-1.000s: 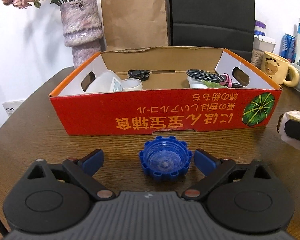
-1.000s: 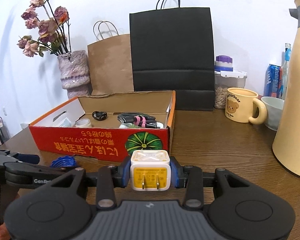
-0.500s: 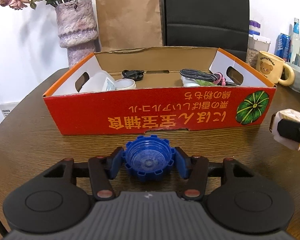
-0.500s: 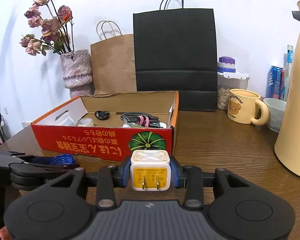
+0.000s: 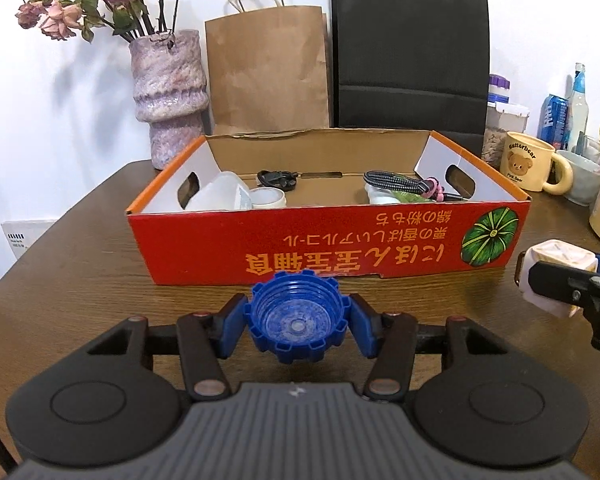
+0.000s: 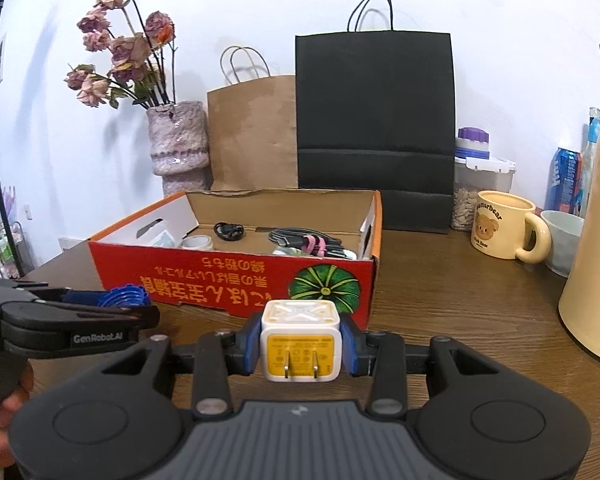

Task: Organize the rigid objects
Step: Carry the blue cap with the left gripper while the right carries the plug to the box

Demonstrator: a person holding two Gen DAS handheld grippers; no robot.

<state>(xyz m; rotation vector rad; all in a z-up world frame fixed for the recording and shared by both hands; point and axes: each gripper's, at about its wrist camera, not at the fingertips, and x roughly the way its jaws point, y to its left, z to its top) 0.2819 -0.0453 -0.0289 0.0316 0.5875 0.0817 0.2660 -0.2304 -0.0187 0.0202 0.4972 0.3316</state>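
the dark wooden desk (image 5: 72,264) carries everything here. along its far edge stand a black paper bag (image 5: 410,60) and a brown paper bag (image 5: 266,68), both against the wall, with a mottled purple vase (image 5: 168,96) of dried flowers toward the far left corner. in front of the bags sits the red cardboard box (image 5: 328,244), open at the top, its printed long side facing the near edge; inside it lie a coiled black cable (image 5: 396,181) toward the right end, a roll of tape (image 5: 268,198) and a pale plastic container (image 5: 218,196) toward the left end. a tall cream jug (image 6: 596,216) stands at the right edge, and a cream bear mug (image 5: 526,166) stands toward the far right corner, beside the box. the left gripper (image 5: 296,322) is clamped on the blue bottle cap (image 5: 296,318), hollow side up, held just in front of the box's near wall and seemingly lifted a little off the desk. the right gripper (image 6: 300,346) is clamped on the white and yellow plug adapter (image 6: 300,344), its two prongs pointing back toward the camera, held near the box's front right corner. a hand (image 6: 4,428) shows at the left gripper's handle.
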